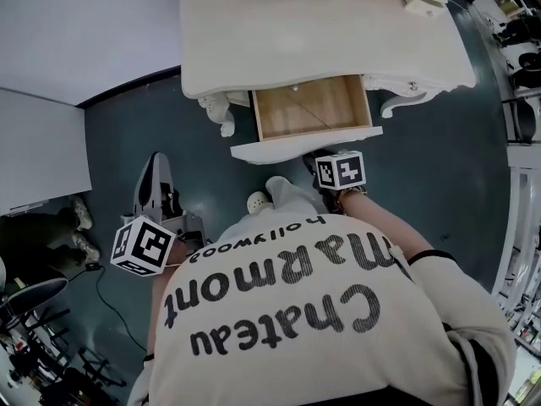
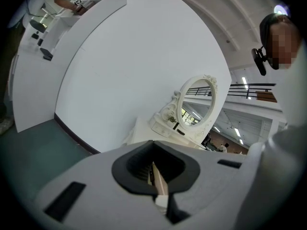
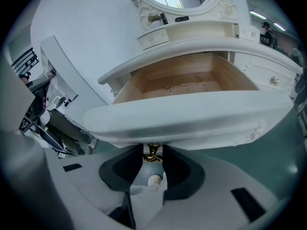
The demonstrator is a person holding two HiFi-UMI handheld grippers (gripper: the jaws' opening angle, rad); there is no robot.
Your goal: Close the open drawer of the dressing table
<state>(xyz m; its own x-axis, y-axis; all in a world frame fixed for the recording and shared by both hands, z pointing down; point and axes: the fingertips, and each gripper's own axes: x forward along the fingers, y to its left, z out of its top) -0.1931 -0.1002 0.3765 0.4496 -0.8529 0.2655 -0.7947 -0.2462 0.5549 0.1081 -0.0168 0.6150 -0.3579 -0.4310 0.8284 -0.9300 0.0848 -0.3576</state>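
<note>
Right tool (image 3: 152, 148) is tucked under the drawer front, jaws either side of the brass handle (image 3: 153, 154) and, as far as I can tell, pinching it. The drawer (image 3: 192, 114) is pulled well out from the middle of the white desk (image 1: 338, 41), wooden inside in full view. Something small and thin (image 3: 169, 87) lies on its bottom, too small to name. Left tool (image 2: 154, 170) is closed and empty, off to my left over the green floor (image 1: 423, 167), well apart from the drawer, looking toward the oval mirror (image 2: 196, 102)
</note>
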